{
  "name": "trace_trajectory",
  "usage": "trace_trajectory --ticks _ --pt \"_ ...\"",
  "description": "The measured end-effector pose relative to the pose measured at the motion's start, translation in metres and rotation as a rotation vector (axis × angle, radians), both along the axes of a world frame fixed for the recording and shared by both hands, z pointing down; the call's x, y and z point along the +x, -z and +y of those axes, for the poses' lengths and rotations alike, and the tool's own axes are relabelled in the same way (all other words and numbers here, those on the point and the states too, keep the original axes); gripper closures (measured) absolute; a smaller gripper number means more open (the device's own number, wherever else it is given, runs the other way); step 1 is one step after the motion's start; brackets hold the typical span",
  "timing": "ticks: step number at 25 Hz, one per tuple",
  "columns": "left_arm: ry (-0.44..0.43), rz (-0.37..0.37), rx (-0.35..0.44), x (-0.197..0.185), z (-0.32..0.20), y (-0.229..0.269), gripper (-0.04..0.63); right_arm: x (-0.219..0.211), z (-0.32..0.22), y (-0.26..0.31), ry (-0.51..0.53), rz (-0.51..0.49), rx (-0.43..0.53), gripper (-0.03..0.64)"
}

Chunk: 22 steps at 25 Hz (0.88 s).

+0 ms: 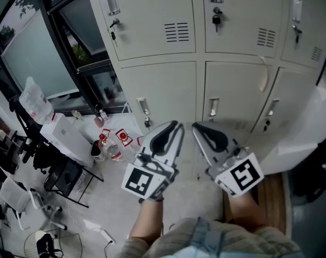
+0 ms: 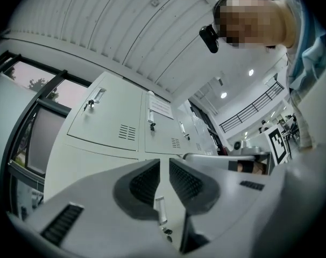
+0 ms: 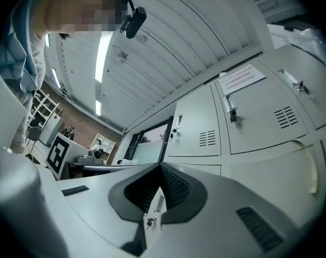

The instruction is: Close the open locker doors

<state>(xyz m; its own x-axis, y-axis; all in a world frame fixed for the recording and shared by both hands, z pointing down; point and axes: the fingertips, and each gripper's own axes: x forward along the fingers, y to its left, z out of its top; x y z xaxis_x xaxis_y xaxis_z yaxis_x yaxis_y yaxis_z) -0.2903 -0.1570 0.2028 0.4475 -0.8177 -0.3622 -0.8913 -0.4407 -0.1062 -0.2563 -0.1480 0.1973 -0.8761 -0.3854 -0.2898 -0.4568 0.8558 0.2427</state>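
Observation:
A bank of grey lockers (image 1: 163, 90) fills the head view, and every door that shows lies flush with its frame. Both grippers are held side by side in front of the lower row. My left gripper (image 1: 175, 124) points at the lower left door, with a door handle (image 2: 160, 208) showing through the narrow gap between its jaws (image 2: 164, 163). Nothing is between them. My right gripper (image 1: 197, 126) has its tips together (image 3: 160, 165) and holds nothing. It faces the lower middle door (image 1: 233, 90), and a latch (image 3: 156, 206) shows below the tips.
A big window (image 1: 39, 52) adjoins the lockers at the left. Below it stand a white box (image 1: 66, 136), red-labelled bottles (image 1: 112, 147) on the floor and black chairs (image 1: 61, 176). A pale sheet or panel (image 1: 308, 133) leans at the right by a wooden floor strip (image 1: 270, 198).

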Motion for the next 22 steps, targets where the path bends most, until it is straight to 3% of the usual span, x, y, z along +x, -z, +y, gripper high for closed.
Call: trace_trajectory --ticks 11,22 --pt "-0.097 0.042 0.002 0.034 -0.004 -0.007 0.543 0.026 -0.012 -0.012 -0.006 -0.004 -0.071 0.615" --pt "-0.093 0.075 -0.008 0.057 -0.021 -0.014 0.543 0.046 -0.026 -0.019 -0.012 0.006 -0.074 0.615"
